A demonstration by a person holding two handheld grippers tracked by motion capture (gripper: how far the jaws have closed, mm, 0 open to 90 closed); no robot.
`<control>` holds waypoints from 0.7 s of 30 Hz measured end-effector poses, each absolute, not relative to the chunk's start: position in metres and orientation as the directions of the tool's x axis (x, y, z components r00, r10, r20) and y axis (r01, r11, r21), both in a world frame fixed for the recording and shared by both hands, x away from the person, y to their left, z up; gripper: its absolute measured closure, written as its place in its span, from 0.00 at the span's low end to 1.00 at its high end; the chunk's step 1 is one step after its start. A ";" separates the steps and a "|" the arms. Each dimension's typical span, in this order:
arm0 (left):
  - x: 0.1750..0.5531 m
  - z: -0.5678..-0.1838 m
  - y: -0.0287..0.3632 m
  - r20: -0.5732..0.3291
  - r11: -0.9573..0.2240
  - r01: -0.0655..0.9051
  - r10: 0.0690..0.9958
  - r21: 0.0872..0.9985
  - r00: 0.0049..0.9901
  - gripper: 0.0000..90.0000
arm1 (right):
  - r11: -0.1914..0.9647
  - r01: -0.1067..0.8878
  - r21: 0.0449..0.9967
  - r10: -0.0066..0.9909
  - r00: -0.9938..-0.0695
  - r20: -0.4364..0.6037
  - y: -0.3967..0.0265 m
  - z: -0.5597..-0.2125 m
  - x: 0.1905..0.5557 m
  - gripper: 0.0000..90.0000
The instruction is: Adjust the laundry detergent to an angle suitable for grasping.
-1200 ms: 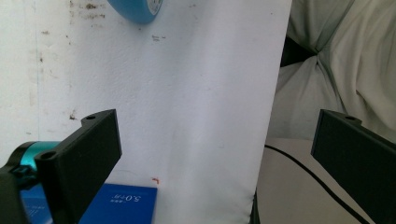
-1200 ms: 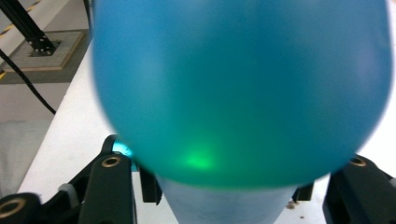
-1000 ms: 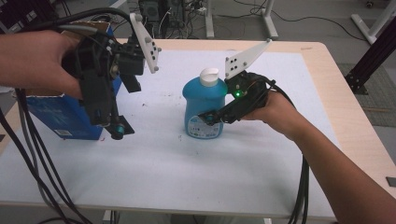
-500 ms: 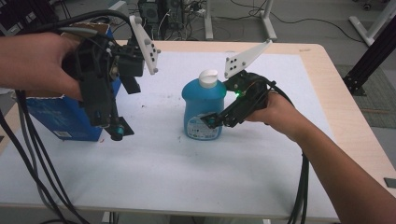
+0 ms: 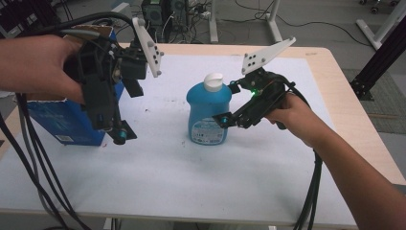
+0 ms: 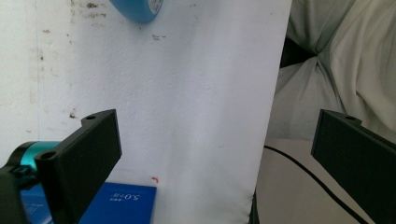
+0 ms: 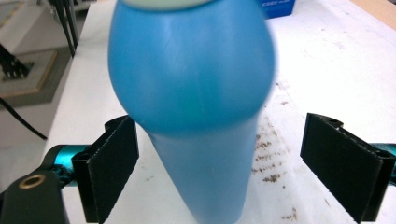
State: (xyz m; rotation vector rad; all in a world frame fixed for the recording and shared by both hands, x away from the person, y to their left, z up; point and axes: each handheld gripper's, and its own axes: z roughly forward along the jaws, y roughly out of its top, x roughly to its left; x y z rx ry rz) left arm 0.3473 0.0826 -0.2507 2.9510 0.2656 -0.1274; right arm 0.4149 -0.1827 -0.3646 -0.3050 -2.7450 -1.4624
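Note:
A blue bottle (image 5: 207,112) with a white cap stands upright on the white mat, mid-table. My right gripper (image 5: 229,119) reaches in from the right at its lower half. In the right gripper view the bottle (image 7: 191,93) sits between the black pads (image 7: 109,172). Those jaws have just been opening, and neither pad presses on it. My left gripper (image 5: 117,136) hangs pointing down over the mat to the bottle's left. Its jaws stand wide apart, open (image 6: 215,154), with nothing between them. The bottle's base (image 6: 137,9) shows at the top of that view.
A blue cardboard box (image 5: 52,120) stands at the table's left edge, just behind the left gripper; its corner (image 6: 116,205) lies under the jaws. Cables trail off the front edge from both hands. The bare wooden tabletop (image 5: 354,120) borders the mat on the right.
The right gripper's tips have drawn back a little to the right from the bottle's label. The bottle still stands in the same spot. The left hand has kept still.

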 end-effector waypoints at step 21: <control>0.355 -0.246 0.077 -0.088 -0.965 0.180 0.166 0.189 0.982 0.02 | 0.809 0.192 0.555 0.236 -0.972 -0.009 -0.226 -0.320 0.386 0.01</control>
